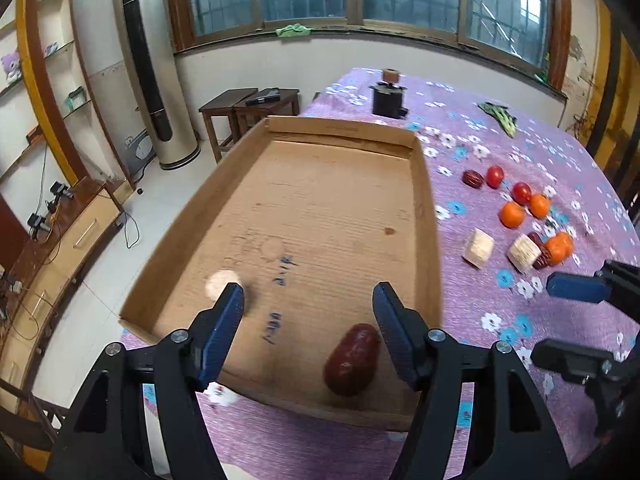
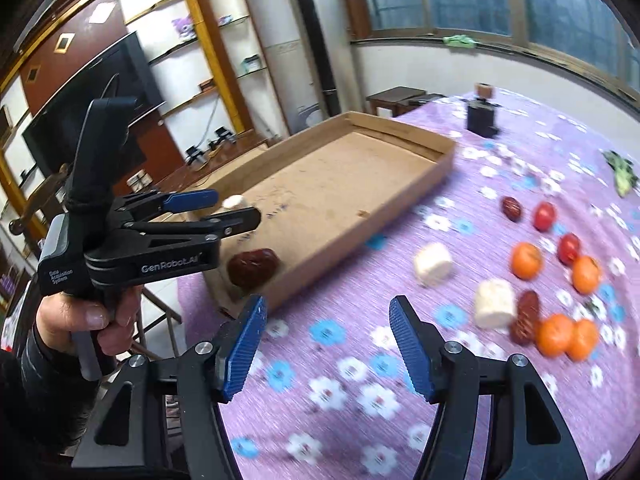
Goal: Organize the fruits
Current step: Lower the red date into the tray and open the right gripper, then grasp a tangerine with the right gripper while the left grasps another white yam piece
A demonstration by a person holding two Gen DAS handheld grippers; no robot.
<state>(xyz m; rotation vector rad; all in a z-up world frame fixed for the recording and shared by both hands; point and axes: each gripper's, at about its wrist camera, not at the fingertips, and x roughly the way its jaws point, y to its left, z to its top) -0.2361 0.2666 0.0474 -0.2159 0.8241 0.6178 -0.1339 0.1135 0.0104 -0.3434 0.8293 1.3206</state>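
Left tongs [image 1: 308,304]: blue-padded jaws spread wide apart, holding nothing, poised over the near end of the cardboard tray [image 1: 424,184]. Seen from the right wrist view, a bare hand [image 2: 86,320] grips their handle at the left edge.

Right tongs [image 2: 326,320]: jaws likewise parted and holding nothing, above the purple flowered cloth of the counter [image 2: 340,360], to the right of the tray.

Cardboard tray: shallow, open-topped, brown, lying on the left part of the counter with its near corner at the counter edge.

Contents of tray:
- One red date [image 1: 352,360], dark and glossy, resting on the tray floor by the near wall, just beside the right-hand finger of the left tongs and not touching it.
- One pale round piece [image 1: 222,284], blurred, on the tray floor near the left wall, partly hidden behind the left-hand finger of the left tongs.

Loose on the cloth, right of the tray, well apart from it:
- Two pale cut chunks [image 1: 478,248], side by side.
- Oranges [image 1: 512,215], four, two in the farther pair and two close together near a chunk.
- Two red tomatoes [image 1: 495,176].
- Further dates [image 1: 473,179], one beside the far tomato, others against the nearer chunk.

Far end of counter: a small black device [image 1: 387,100] and a green leafy item [image 1: 500,118].
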